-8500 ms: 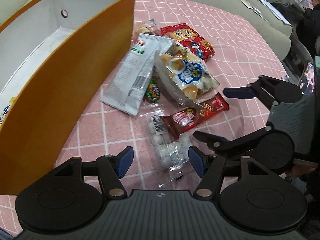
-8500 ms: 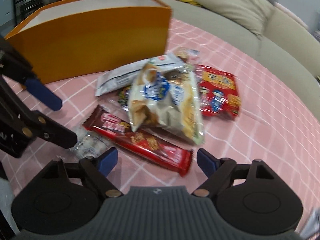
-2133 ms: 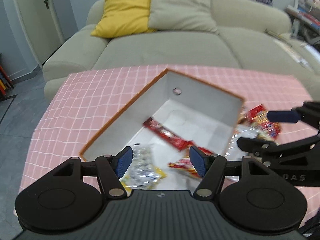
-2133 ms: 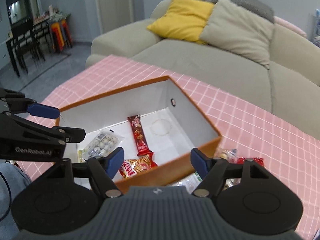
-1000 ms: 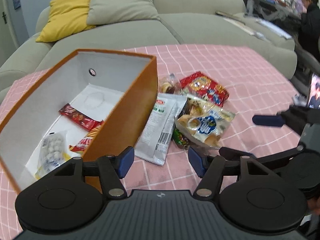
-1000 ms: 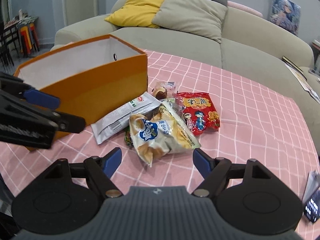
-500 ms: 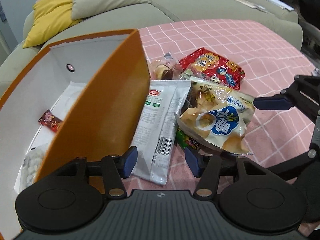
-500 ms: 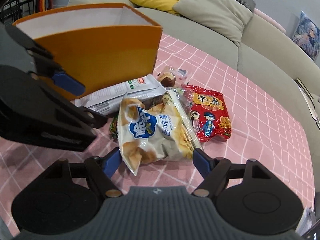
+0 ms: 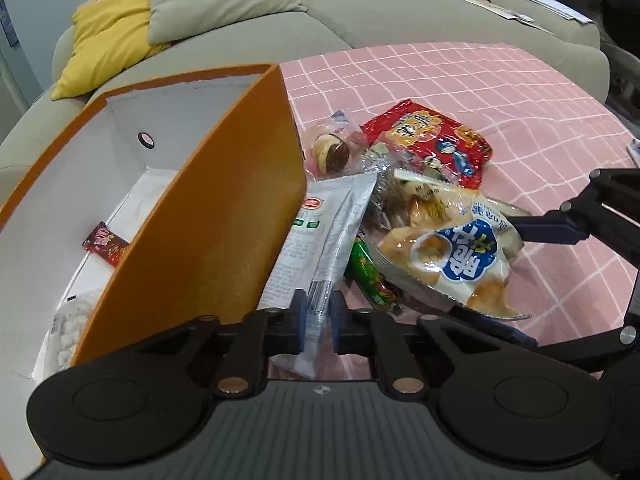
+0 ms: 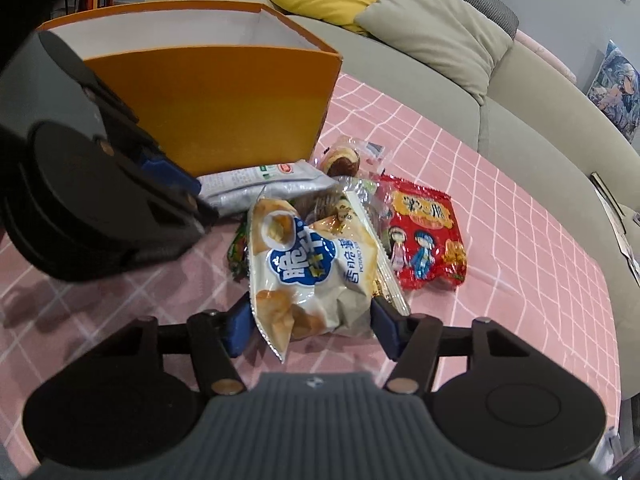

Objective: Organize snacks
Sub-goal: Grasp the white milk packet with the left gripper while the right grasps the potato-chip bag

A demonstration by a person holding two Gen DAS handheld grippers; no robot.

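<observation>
My left gripper (image 9: 318,316) is shut on the near end of a silver-white packet (image 9: 324,232) that lies against the orange box (image 9: 212,232). The jaws of my right gripper (image 10: 310,320) are closing on a white-and-blue chip bag (image 10: 308,268), and both pads touch its crumpled lower sides. A red snack packet (image 10: 424,236), a wrapped round pastry (image 10: 344,160) and a green candy packet (image 9: 368,276) lie around the chip bag. Inside the box are a red-brown bar (image 9: 106,242) and a bag of white balls (image 9: 72,328).
Everything rests on a pink checked tablecloth (image 9: 500,92). A grey-green sofa (image 9: 400,12) with a yellow cushion (image 9: 108,36) and a beige cushion (image 10: 436,24) stands behind. The tall box wall rises just left of the left gripper.
The left gripper's jaws have shut on the silver-white packet. The right gripper's jaws have narrowed onto the chip bag. Both grippers sank closer to the pile.
</observation>
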